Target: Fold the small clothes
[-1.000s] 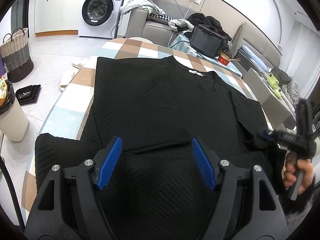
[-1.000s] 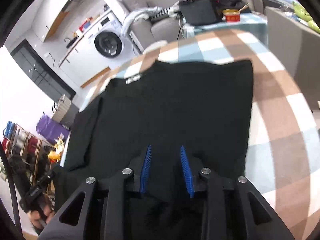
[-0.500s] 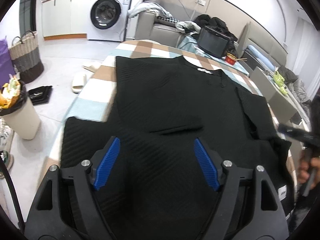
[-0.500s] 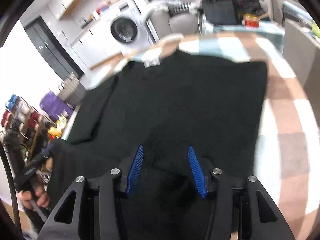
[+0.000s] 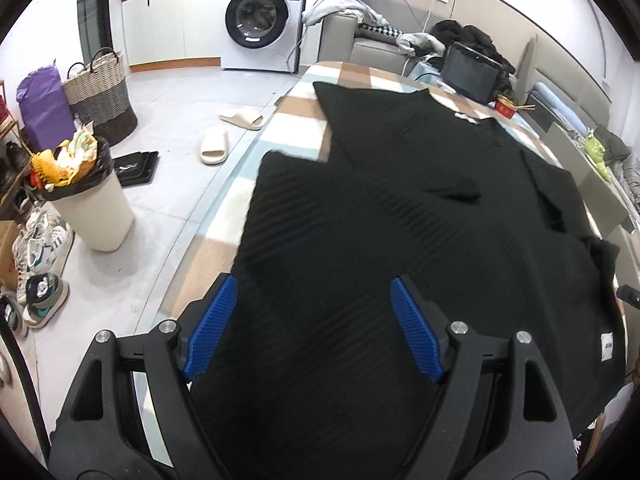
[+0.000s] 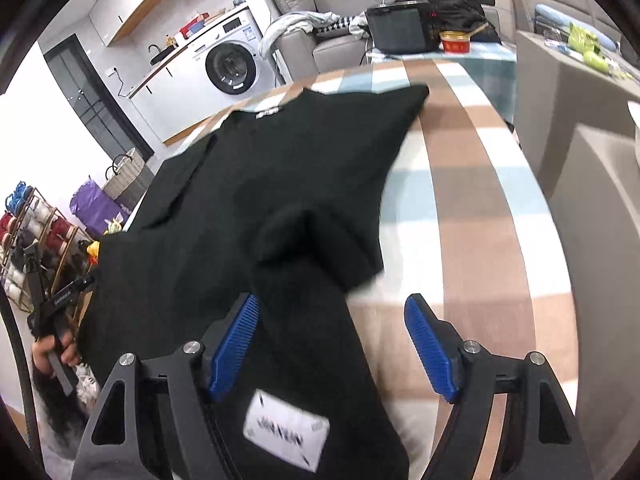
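The black ribbed knit sweater (image 5: pixel 400 208) lies spread on the checked tablecloth (image 6: pixel 472 184), its bottom hem now folded up over the body. My right gripper (image 6: pixel 332 344), clamped a second ago, is opening; the white label (image 6: pixel 286 432) lies below it, apparently released. My left gripper (image 5: pixel 314 330) stands wide, empty. Next fold pending.

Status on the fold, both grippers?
Left gripper open. Right gripper jaws opening, nothing pinched. Black top half-folded on checked tablecloth. Nothing in the way.
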Demonstrator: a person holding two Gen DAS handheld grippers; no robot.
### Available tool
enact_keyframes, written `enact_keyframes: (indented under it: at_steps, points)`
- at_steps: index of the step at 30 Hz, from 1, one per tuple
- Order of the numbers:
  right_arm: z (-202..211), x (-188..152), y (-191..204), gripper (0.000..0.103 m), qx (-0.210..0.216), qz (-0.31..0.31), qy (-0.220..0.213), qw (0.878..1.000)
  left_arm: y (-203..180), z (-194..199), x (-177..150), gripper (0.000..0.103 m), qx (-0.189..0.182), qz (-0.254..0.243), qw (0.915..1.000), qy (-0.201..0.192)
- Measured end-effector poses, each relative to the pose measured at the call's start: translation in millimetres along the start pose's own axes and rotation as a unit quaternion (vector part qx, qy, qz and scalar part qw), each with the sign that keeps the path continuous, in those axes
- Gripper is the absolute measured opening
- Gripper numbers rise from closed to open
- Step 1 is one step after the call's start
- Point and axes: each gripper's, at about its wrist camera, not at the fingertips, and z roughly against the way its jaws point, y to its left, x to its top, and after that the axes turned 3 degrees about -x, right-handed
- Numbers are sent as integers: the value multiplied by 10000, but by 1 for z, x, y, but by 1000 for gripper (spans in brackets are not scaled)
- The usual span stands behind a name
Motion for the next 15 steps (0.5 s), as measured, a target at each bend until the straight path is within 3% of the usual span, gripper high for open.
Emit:
enact_keyframes:
  at_steps: [4,8,9,10,11,13,15]
  points:
    - [-7,-11,13,77,-1,406,93,9991,6,0,-7,77,34,50,10000,29]
    - [-21,-6,38,74,-290,848,15,9960,3,-2,-9,77,-34,66,10000,35]
    - [-23,-3,43,69,-351,927,-64,9950,2,-1,-9,77,-57,41,10000,25]
    - [-26,0,46,51,-415,995,-145,9941,0,-3,-7,77,-52,27,10000,22]
    - [-30,3,47,26,-566,962,-117,9937,-1,-3,-7,77,-46,24,10000,16]
    - [-28,7,38,10,-382,688,-32,9969,-1,-2,-6,77,-57,41,10000,3]
    - [-15,5,22,6,228,253,-22,9994,-1,-1,-5,77,-75,58,10000,-14]
